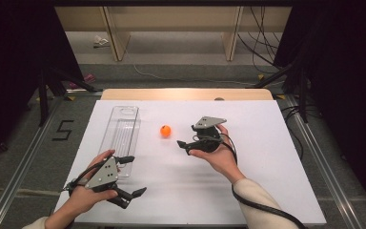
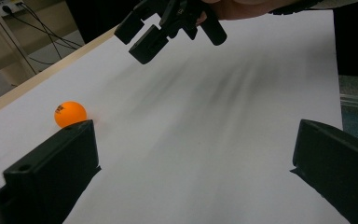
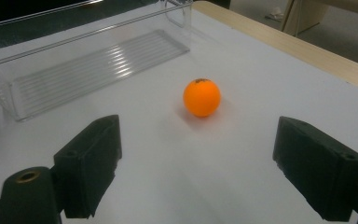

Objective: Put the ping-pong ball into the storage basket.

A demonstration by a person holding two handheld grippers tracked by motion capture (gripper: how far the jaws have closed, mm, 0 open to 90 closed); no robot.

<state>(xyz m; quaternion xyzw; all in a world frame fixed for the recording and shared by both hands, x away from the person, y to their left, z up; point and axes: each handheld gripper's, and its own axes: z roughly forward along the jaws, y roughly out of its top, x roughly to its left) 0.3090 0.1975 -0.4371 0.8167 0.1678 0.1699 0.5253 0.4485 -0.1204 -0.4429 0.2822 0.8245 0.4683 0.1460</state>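
1. Orange ball (image 3: 202,97) resting free on the white table (image 1: 267,191), just right of the clear tray (image 1: 124,129), touched by nothing.
2. Right gripper (image 1: 187,144) aimed at the ball from close by, jaws spread wide, nothing between them.
3. Left gripper (image 1: 131,183) near the table's front edge beside the tray's near end, jaws also wide and empty.
4. Step in hand, judging by the aim: approach for a pickup.
5. Next move likely calls for sliding the right jaws to either side of the ball, then closing gently, since a round ball rolls off easily.

**Layout on the table**

The ball (image 1: 165,130) lay at frame centre on the sheet (image 1: 267,157). The tray (image 1: 120,138) lay left of it. The right gripper (image 1: 187,144) sat just right of the ball; the left gripper (image 1: 132,175) sat lower left, below the tray.
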